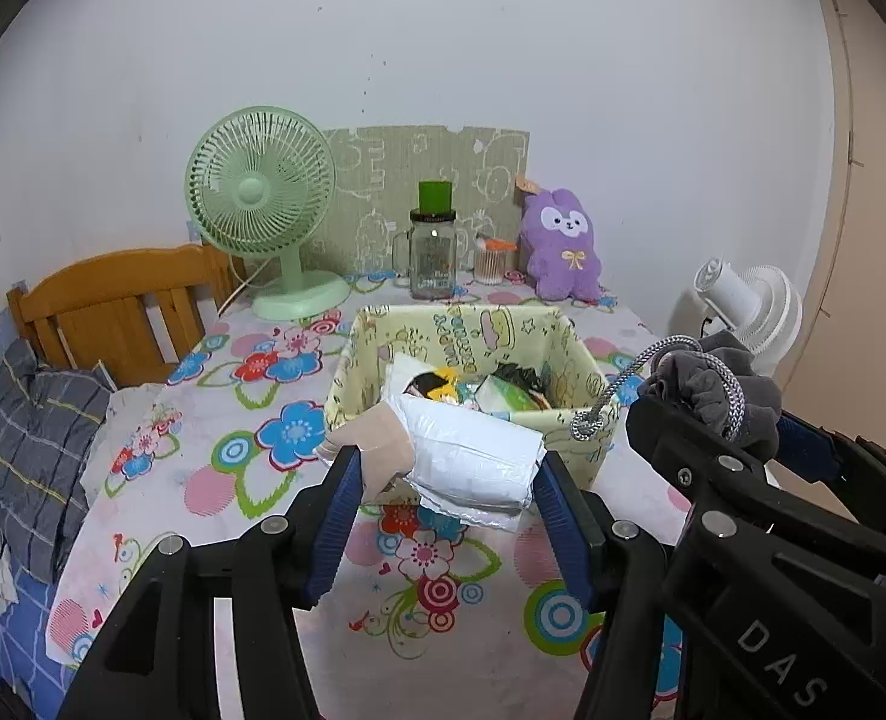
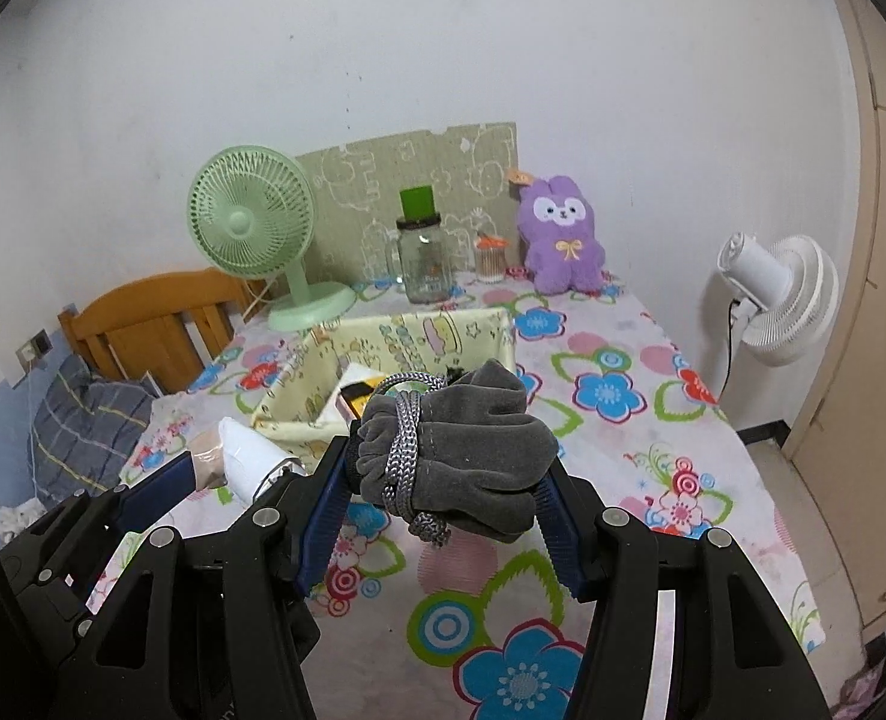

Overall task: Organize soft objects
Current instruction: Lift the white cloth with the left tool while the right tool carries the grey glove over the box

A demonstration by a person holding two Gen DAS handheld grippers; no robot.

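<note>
We hold a white plastic packet (image 1: 473,456) in the left gripper (image 1: 449,474) and a grey drawstring pouch (image 2: 461,450) in the right gripper (image 2: 443,492), jaws half-closed on both; we should clear the yellow fabric bin's (image 1: 587,354) near rim before releasing.

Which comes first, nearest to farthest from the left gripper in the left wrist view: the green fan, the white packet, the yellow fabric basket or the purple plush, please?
1. White packet, held between the jaws of the left gripper.
2. Yellow fabric basket, just behind the packet, centre.
3. Green fan, far left, and purple plush, far right, both near the wall: too close to call.
</note>
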